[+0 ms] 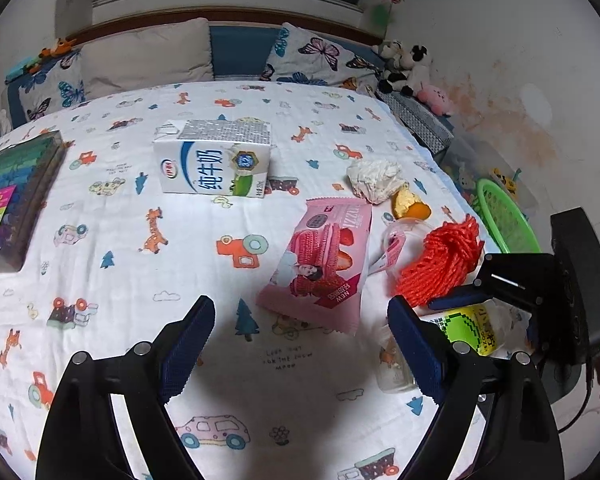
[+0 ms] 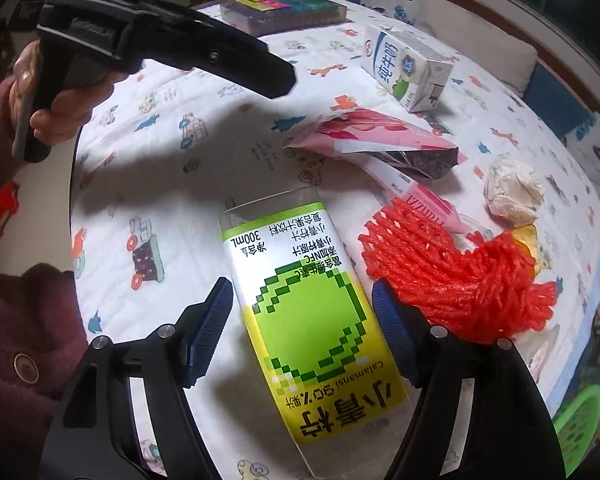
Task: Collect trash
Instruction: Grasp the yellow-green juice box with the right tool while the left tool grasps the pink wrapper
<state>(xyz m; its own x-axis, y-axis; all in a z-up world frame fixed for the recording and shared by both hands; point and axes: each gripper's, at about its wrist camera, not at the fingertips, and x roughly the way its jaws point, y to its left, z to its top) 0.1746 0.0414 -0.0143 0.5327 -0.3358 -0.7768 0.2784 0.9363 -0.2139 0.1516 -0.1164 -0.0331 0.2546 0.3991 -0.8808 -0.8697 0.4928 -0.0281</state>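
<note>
Trash lies on a bed with a cartoon-print sheet (image 1: 120, 240). A clear juice bottle with a green and yellow label (image 2: 312, 320) lies between the fingers of my open right gripper (image 2: 300, 320); the pads stand apart from it. It also shows in the left wrist view (image 1: 470, 328). Beside it are a red foam fruit net (image 2: 452, 276), a pink snack wrapper (image 1: 324, 264), crumpled white paper (image 1: 374, 180), an orange peel (image 1: 410, 204) and a milk carton (image 1: 214, 160). My left gripper (image 1: 300, 340) is open and empty above the sheet, near the wrapper.
A green plastic basket (image 1: 504, 220) sits off the bed's right edge. A box of coloured items (image 1: 12, 196) lies at the left. Pillows (image 1: 148, 56) and plush toys (image 1: 408, 68) line the headboard. A clear plastic cup (image 1: 400, 240) lies by the net.
</note>
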